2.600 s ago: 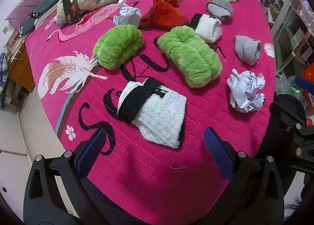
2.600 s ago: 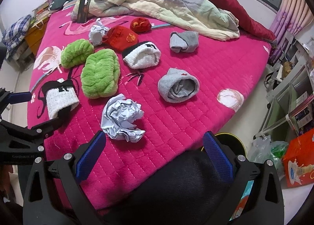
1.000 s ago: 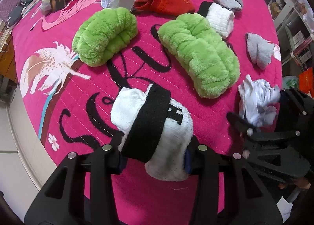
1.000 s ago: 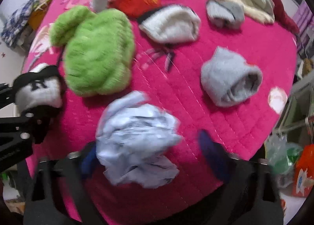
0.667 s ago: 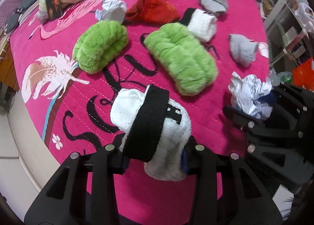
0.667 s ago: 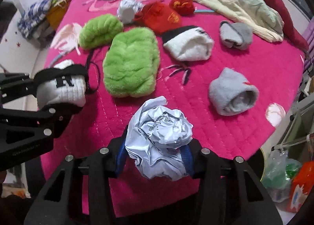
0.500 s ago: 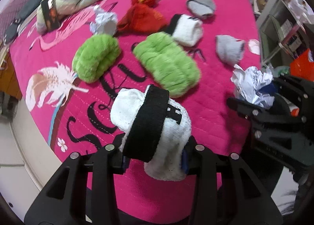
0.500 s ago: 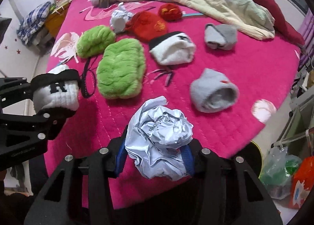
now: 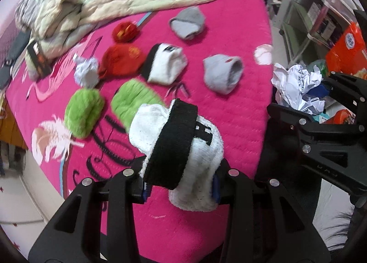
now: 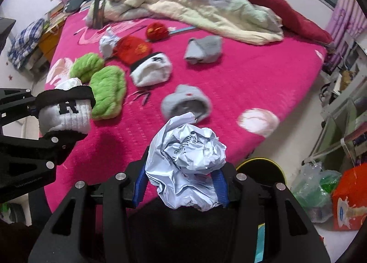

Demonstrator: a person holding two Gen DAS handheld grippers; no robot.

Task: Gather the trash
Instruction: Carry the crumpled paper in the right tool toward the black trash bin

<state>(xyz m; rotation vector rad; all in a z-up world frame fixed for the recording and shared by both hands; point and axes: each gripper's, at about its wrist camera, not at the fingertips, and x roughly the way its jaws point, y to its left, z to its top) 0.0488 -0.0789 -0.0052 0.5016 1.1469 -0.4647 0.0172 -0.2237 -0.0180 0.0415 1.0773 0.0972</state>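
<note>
Above the pink bedspread [image 9: 229, 34], the left gripper [image 9: 181, 190] is pinching a white-and-black sock [image 9: 179, 146] while the right gripper [image 10: 181, 186] is clamping a crumpled paper ball [image 10: 185, 162].

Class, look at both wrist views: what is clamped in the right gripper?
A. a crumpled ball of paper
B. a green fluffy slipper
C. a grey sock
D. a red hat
A: the right gripper has its blue pads pressed on the crumpled paper ball, lifted off the pink bed cover.
</note>
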